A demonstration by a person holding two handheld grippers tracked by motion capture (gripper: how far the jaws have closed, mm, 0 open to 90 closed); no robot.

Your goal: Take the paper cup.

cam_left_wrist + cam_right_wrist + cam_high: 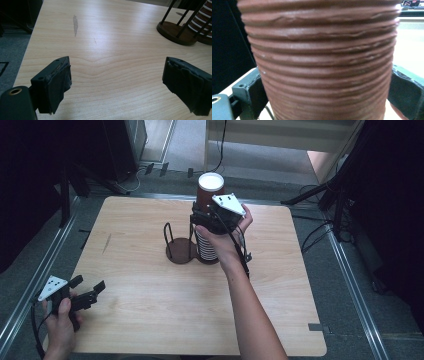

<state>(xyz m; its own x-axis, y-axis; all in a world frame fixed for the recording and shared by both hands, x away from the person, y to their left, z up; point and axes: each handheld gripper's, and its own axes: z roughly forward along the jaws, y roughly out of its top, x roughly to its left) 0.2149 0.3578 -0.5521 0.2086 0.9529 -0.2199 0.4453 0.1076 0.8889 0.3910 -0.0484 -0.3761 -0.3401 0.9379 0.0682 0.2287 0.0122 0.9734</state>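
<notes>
Right tool (202,215) apparently clasping cup stack (209,195)

Light wood table (150,320), square top with rounded corners, pale grain running crosswise, standing on grey carpet floor (350,285). Dark smear (106,243) on the left part of the top; in the left gripper view it's a grey streak (75,25) with a smaller scratch just beside it. Near the middle, toward the far side: dark round rack (180,251) with thin upright black wire rods, base flat on the wood. Just right of it, touching or nearly so, a cup stack (207,247), brown and white ribbed, standing upright on the top. Small grey tab (315,326) at the near right edge.
</notes>
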